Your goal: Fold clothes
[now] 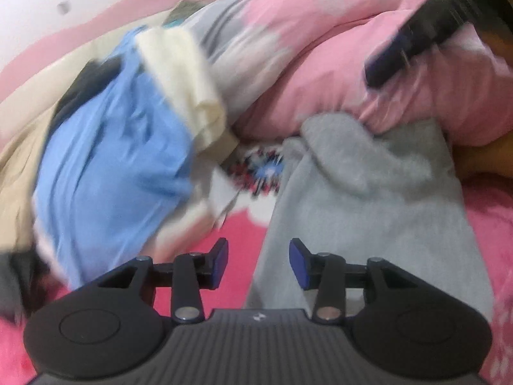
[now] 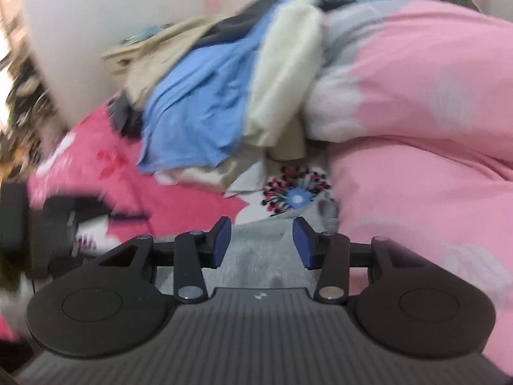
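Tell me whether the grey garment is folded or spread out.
Partly folded: the grey garment lies flat on the bedspread with its far end doubled back over itself. Whether the fold is finished, cannot tell.

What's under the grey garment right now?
The grey garment lies on the pink patterned bedsheet, its far edge against the pink duvet. Anything beneath its middle is covered.

Both grippers parted, nothing gripped.
Left gripper (image 1: 259, 264) and right gripper (image 2: 262, 242) angle downward — blue pads apart, gaps empty.
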Tool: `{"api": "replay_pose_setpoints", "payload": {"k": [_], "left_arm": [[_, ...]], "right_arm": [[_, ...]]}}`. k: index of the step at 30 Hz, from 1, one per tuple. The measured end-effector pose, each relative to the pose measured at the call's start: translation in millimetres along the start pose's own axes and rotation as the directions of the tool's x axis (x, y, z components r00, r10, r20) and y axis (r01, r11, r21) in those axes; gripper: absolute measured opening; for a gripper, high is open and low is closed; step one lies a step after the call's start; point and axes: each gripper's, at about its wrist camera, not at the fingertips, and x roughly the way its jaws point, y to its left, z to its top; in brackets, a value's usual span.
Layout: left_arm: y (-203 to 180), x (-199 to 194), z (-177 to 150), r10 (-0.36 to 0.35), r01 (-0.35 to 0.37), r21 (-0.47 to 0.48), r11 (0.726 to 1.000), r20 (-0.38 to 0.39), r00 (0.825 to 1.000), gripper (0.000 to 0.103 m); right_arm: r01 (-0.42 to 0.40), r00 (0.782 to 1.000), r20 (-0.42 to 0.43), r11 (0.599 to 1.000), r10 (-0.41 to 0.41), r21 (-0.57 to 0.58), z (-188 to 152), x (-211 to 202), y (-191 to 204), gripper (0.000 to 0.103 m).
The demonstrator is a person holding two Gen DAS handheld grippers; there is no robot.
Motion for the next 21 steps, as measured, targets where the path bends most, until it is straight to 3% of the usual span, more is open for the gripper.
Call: {"api": "replay_pose_setpoints", "payload": {"k": [5,7,9,13,16,19,21], "left_arm": [[-17.7,57.9,33.7,-0.019,0.021,0.116,0.993,-0.014,1.000,0.046],[-21.3,79.2,45.8,-0.070,0.074,0.138,0.988,-0.033,0.997,0.046],[-26.4,98.4,55.8,-0.123,0.131,0.171,0.977,-0.052,0.991,0.046],[-34.5,127.4,65.5,-0.153,0.171,0.221,0.960,-0.096,0.983,0.043],[-36.8,142.1,70.3,-0.183,0.204,0.221,0.954,-0.111,0.977,0.033],[-38.2,148.1,71.2,-0.223,0.240,0.174,0.955,-0.110,0.969,0.010],[-41.5,145.3,67.0,-0.215,0.226,0.156,0.962,-0.084,0.973,0.009]], "right_arm": [[0.024,0.997,-0.068,0.977,-0.039,-0.213,-41.1,26.1,16.6,0.039],[-0.001,0.997,-0.072,0.963,-0.019,-0.268,-52.3,26.4,19.4,0.039],[-0.023,0.999,-0.051,0.951,0.007,-0.307,-58.6,20.5,20.4,0.038],[-0.051,0.999,-0.004,0.941,0.053,-0.334,-64.7,9.5,18.9,0.038],[-0.064,0.997,0.015,0.933,0.073,-0.353,-67.4,4.9,21.7,0.039],[-0.058,0.996,0.037,0.923,0.078,-0.381,-70.2,0.5,24.1,0.039],[-0.052,0.996,0.045,0.924,0.075,-0.379,-69.7,0.7,22.0,0.039]]}}
